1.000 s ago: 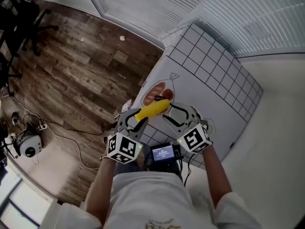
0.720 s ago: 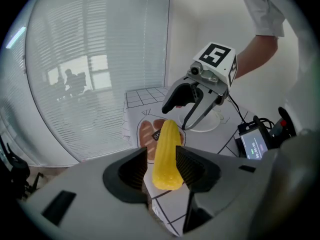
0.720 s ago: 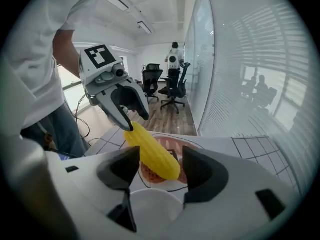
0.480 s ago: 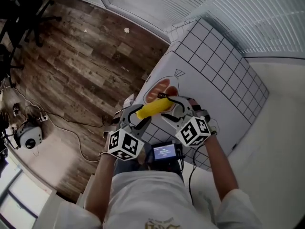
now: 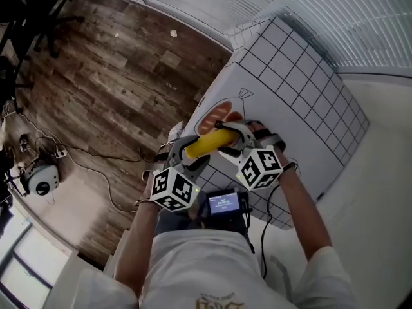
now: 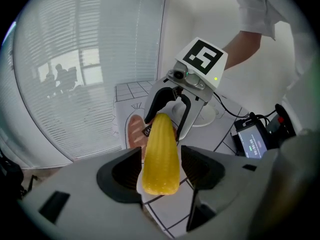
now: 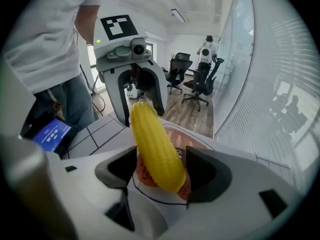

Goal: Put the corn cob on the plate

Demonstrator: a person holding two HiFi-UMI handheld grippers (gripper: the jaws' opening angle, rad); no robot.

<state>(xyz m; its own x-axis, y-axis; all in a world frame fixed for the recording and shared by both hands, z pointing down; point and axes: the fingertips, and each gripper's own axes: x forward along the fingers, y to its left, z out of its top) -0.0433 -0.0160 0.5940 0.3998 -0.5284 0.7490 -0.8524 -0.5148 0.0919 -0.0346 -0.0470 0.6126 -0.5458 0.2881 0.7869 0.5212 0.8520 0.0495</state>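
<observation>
A yellow corn cob [image 5: 207,144] lies crosswise between my two grippers, just above the white gridded table [image 5: 290,76]. My left gripper [image 5: 187,154] has the cob's thick end [image 6: 161,154] between its jaws. They are opening, and a thin gap shows on each side. My right gripper [image 5: 233,140] faces it with the other end [image 7: 155,144] between its jaws. These are opening too and stand wide. A white round plate [image 6: 209,118] shows partly behind the right gripper [image 6: 167,109].
A printed bread picture [image 5: 219,116] lies on the table under the cob. A small device with a lit screen [image 5: 222,205] hangs at the person's waist. Left of the table is wooden floor [image 5: 96,63] with cables. Office chairs [image 7: 197,79] stand farther off.
Both grippers and the cob have sunk toward the table and over the bread picture. The right gripper has rolled. Both pairs of jaws stand wider.
</observation>
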